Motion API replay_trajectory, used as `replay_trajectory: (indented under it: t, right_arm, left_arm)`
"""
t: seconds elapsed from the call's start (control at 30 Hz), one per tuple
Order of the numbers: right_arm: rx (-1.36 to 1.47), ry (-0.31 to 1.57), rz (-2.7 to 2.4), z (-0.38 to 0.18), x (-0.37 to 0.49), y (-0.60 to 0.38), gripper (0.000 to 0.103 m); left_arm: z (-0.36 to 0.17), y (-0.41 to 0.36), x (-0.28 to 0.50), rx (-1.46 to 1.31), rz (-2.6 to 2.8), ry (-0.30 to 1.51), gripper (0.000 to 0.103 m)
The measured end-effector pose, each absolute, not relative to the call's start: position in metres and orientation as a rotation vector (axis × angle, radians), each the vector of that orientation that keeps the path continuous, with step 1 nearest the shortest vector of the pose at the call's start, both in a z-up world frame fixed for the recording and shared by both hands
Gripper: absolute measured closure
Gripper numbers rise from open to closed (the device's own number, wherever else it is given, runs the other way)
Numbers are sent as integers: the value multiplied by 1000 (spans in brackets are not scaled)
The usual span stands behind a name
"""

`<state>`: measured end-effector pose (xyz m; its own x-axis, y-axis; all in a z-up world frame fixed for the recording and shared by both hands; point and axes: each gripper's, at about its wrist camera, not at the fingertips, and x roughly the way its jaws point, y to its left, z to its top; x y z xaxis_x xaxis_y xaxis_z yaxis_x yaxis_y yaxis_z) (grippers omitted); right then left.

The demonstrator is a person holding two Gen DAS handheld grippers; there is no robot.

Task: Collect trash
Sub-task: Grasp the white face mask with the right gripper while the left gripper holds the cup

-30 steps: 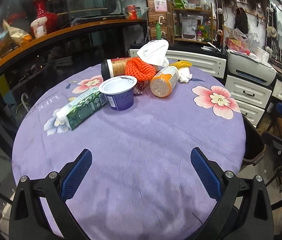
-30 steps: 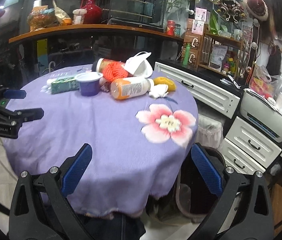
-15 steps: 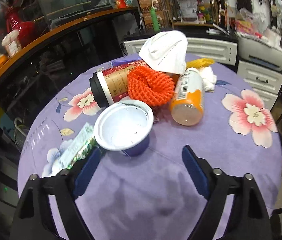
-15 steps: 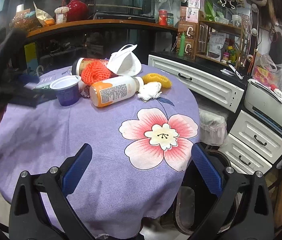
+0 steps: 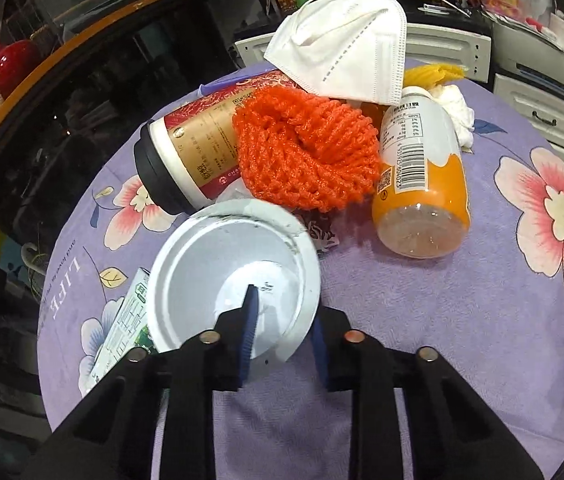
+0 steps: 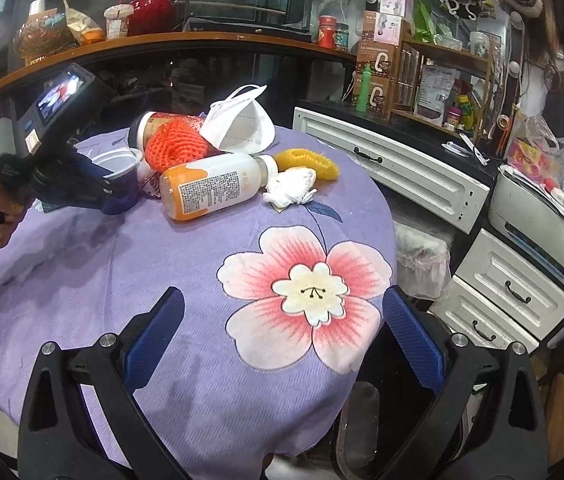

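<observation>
The yogurt cup (image 5: 234,280) stands open-mouthed at about 7 o'clock of the trash pile on the purple-clothed desk (image 5: 422,340), and the left gripper (image 5: 282,320) has its fingers closed on the cup's near wall, one blue pad (image 5: 251,312) inside the mouth and the other outside. Just beyond it, at 12 to 1 o'clock, lie the orange foam net (image 5: 306,148), the red-labelled can (image 5: 198,148), the orange bottle (image 5: 422,188) on its side and the white mask (image 5: 342,44) on top; a green carton (image 5: 122,336) lies at the cup's 8 o'clock. The grip takes only a thin, flexible rim, so I judge the cup could buckle, tilt or slip out on lifting, and a careless pull might drag the net or roll the bottle. The right gripper (image 6: 282,336) hovers over the pink flower at the desk's near edge, fingers spread wide and holding nothing. Compared with half a second ago, the left gripper has moved forward from short of the cup and narrowed from wide open onto its wall; the right gripper has barely shifted.
</observation>
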<state>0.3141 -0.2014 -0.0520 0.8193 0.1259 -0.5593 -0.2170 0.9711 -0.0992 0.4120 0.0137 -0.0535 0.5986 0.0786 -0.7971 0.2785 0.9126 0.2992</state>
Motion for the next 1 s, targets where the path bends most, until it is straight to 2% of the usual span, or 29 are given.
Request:
replay_trajectory:
  t: [0.27,0.4,0.6,0.7,0.93,1.0]
  right_arm:
    - [-135,601,266,-42,350,-191,5]
    - [-73,591,353,-22,377,-182,21]
    - [-64,591,415,5,430,-153,36]
    - [-56,612,419,10,460,-141,40]
    - [6,684,380,0,524,-129,40]
    - [35,697,391,-4,534,-129,46]
  left_arm:
    - [-41,19,398,283,-114,878,94]
    - [-29,29,386,161,-134,844,95]
    - [-20,29,366,93,-158,780,95]
    - [-18,32,359,56,-176,766,95]
    - [-12,38,339,24,-216,729,95]
    - [-14,38,336,35,-223,727,95]
